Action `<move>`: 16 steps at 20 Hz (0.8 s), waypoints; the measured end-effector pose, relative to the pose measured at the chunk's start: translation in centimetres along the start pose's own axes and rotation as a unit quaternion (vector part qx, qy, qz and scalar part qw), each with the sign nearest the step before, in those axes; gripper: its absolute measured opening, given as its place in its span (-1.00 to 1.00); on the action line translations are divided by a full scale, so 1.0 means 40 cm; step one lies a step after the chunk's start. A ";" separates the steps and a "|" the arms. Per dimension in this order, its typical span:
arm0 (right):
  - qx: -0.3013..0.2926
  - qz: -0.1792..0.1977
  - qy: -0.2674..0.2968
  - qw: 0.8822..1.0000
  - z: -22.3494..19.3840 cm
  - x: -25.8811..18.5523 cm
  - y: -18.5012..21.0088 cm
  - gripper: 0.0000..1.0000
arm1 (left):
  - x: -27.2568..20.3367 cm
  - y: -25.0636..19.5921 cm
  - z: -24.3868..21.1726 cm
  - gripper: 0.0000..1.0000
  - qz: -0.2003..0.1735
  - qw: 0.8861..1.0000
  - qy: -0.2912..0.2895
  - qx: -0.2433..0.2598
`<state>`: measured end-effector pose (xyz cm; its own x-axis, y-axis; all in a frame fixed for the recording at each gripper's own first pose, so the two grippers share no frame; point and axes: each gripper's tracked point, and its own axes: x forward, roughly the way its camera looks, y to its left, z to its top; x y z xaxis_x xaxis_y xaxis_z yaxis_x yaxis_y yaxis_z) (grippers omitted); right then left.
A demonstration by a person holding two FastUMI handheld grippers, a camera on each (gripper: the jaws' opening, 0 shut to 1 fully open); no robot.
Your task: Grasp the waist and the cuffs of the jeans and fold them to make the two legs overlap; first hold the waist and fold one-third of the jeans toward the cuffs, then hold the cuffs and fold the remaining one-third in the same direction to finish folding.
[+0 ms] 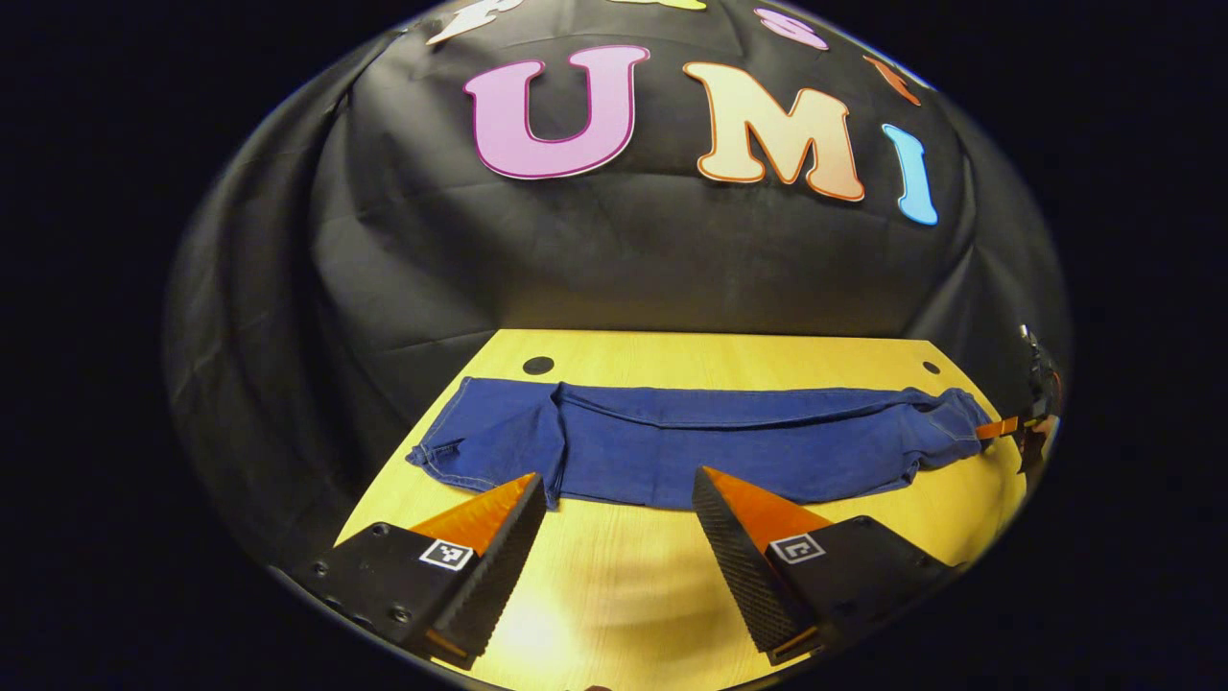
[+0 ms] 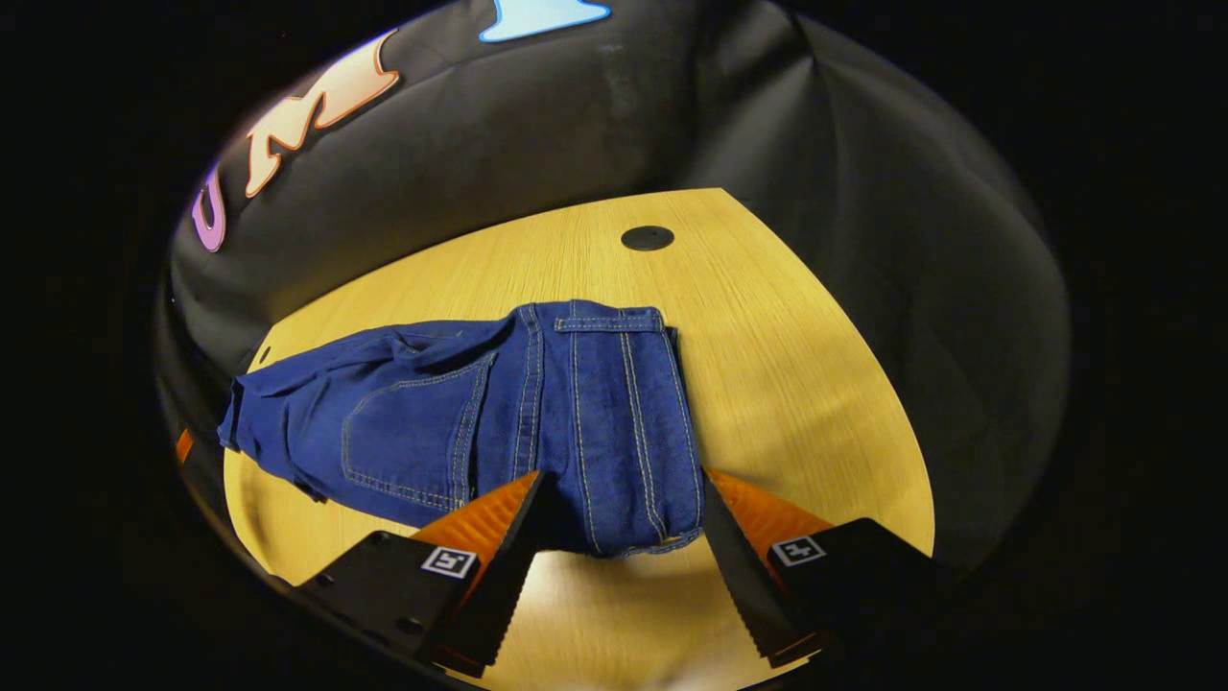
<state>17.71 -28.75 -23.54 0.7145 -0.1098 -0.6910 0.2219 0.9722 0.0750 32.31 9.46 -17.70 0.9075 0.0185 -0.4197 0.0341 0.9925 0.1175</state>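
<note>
Both grippers hang with their fingers spread wide, nothing clamped between them. In the left gripper view the left gripper [image 1: 619, 489] hovers over bare wood at the near side of the jeans [image 1: 710, 441], its two fingertips just reaching the near edge of the cloth but not pressing on it. From there the blue jeans lie stretched sideways across the far half of the wooden table [image 1: 614, 576], legs already laid one over the other, the cuffs [image 1: 446, 453] at the left end and the waist [image 1: 950, 422] at the right. At that waist end, near the edge of the view, the other gripper [image 1: 1003, 428] touches the denim.

In the right gripper view the right gripper [image 2: 619, 489] straddles the waist end of the jeans [image 2: 576, 413]: the waistband [image 2: 652, 451] with its belt loop [image 2: 608, 324] sits between the open fingers, the near corner lying in the gap. A back pocket [image 2: 413, 427] shows to the left. A round dark hole [image 2: 647, 238] sits in the table [image 2: 796, 365] beyond the jeans, and black cloth [image 2: 595, 106] hangs behind.
</note>
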 end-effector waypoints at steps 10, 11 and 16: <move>-0.002 -0.015 -0.047 0.999 0.010 0.006 0.018 -0.41 | -0.043 -0.085 -0.057 0.92 -0.001 1.000 0.010 -0.025; 0.000 -0.015 -0.053 0.998 0.013 0.004 0.018 -0.41 | -0.048 -0.093 -0.063 0.92 0.000 1.000 0.011 -0.027; 0.039 -0.006 -0.051 0.998 0.029 0.001 0.026 -0.71 | -0.058 -0.099 -0.090 0.92 0.002 0.999 0.023 -0.036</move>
<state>18.75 -27.98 -22.65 0.7739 -0.1455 -0.6164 0.2791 0.9520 0.1257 28.56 5.94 -20.45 0.8873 0.0264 -0.4603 -0.0012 0.9985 0.0549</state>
